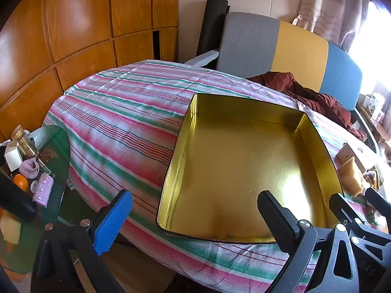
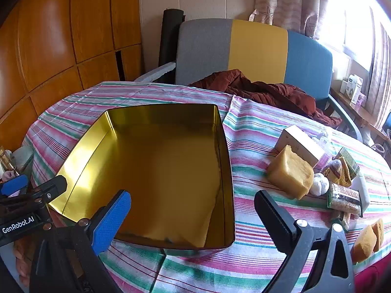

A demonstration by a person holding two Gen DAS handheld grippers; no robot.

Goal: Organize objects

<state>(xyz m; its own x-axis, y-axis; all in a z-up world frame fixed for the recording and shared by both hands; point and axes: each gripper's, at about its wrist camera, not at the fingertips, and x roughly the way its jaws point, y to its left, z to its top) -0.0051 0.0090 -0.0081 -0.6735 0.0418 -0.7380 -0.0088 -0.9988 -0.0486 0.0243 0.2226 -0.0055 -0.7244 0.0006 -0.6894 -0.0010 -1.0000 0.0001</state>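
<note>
The tin (image 2: 171, 171) lies open on the striped counter (image 2: 256, 127), its gold inside bare, so it is ready to take things. Probably it was put in the middle so that both claws can reach it.

The left claw (image 1: 195, 222) hovers over the near rim of the tin, released and grasping nothing; its blue pad (image 1: 113, 222) is outside the left wall and the black pad (image 1: 276, 222) is over the tin floor. The right claw (image 2: 193, 222) is also released and holds nothing, hanging over the near right corner of the tin.

The things to sort are in a loose group on the right of the tin, well apart from it: a yellow sponge (image 2: 290, 173), a white box (image 2: 301, 144) just behind it, a white ball (image 2: 320, 183), a snack pack (image 2: 344, 199) and 2 small sponge pieces (image 2: 369, 239) near the edge. They sit on the right claw's side, so I judge this claw should pick first, likely the big sponge, which is soft and easy to squeeze.

No thing is in the tin yet; the task looks to be at its start.
</note>
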